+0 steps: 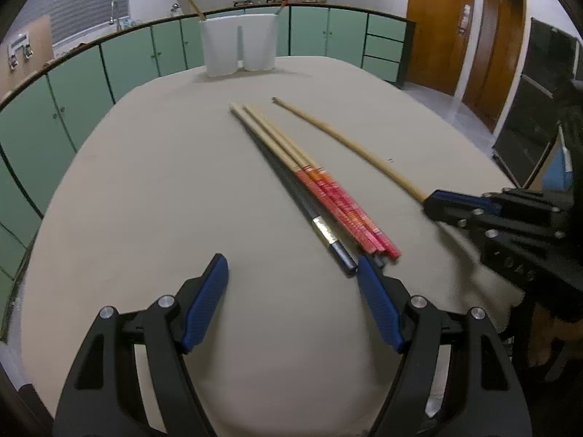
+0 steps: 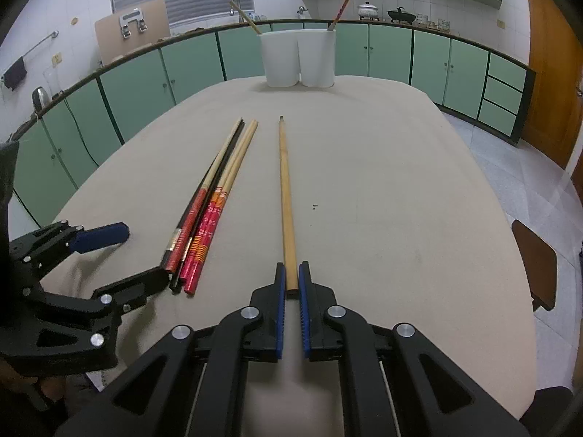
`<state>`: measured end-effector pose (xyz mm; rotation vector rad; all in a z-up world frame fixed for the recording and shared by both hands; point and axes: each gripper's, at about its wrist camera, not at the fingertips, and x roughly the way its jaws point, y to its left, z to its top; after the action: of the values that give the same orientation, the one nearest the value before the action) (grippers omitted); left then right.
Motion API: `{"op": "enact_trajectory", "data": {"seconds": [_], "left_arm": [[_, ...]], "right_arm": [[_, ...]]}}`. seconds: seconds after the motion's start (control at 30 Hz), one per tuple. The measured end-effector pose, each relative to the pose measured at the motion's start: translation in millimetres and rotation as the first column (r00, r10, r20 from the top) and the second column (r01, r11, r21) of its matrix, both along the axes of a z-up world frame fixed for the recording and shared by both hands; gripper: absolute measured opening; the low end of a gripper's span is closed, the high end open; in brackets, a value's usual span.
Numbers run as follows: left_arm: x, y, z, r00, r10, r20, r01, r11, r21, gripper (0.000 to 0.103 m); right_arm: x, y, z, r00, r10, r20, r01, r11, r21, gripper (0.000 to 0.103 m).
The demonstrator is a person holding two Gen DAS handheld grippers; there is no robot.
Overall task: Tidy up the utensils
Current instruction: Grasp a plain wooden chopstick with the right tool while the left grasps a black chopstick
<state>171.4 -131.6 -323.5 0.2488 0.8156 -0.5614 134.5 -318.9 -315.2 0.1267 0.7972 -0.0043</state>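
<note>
Closest to the right wrist camera, the right gripper has its two blue-padded fingers drawn in narrowly around the near end of a plain wooden chopstick. The stick's butt sits between the pads, which lie just beside it on either side; the pictures leave it uncertain whether they press it or only flank it. From there the chopstick runs straight away across the beige table, lying flat, apart from the other sticks.

Seen from the left wrist camera, the left gripper is spread wide, holding nothing, its jaws resting low over the table. Its right pad comes just beside the near ends of a bundle of chopsticks: pale ones with red and orange patterned handles, and black ones, one with a metallic band. The bundle lies flat, packed side by side, just to the left of the plain chopstick.

At the far edge of the table stands a white two-compartment utensil holder, with one wooden stick leaning out of its left cup and one red-handled stick out of its right.
</note>
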Motion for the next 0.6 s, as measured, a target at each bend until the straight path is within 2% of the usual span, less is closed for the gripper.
{"op": "enact_trajectory", "data": {"seconds": [0.23, 0.4, 0.47, 0.5, 0.53, 0.6], "left_arm": [[12.4, 23.3, 3.8, 0.994, 0.106, -0.022, -0.106, 0.994, -0.017, 0.070], [12.1, 12.4, 7.5, 0.997, 0.075, 0.012, -0.075, 0.997, -0.011, 0.068], [12.9, 6.9, 5.4, 0.997, 0.076, 0.026, -0.076, 0.997, 0.003, 0.047], [13.8, 6.4, 3.9, 0.997, 0.080, 0.021, -0.080, 0.997, 0.001, 0.023], [14.3, 7.6, 3.8, 0.995, 0.097, 0.030, -0.097, 0.995, -0.007, 0.009], [13.3, 12.8, 3.7, 0.990, 0.132, 0.039, -0.132, 0.991, -0.014, 0.006]], "right_arm": [[-0.9, -0.3, -0.4, 1.000, -0.004, 0.005, 0.004, 1.000, 0.005, 0.007], [0.0, 3.5, -0.9, 1.000, -0.002, 0.012, 0.002, 1.000, -0.003, 0.008], [-0.3, 3.6, -1.4, 1.000, -0.009, 0.016, 0.009, 1.000, -0.009, 0.008], [-0.3, 3.4, -1.5, 1.000, -0.014, 0.017, 0.014, 1.000, -0.012, 0.008], [-0.5, 3.3, -1.4, 1.000, -0.024, 0.019, 0.024, 1.000, -0.016, 0.008], [-3.0, 2.8, -1.2, 0.997, -0.067, 0.030, 0.068, 0.997, -0.041, 0.008]]}}
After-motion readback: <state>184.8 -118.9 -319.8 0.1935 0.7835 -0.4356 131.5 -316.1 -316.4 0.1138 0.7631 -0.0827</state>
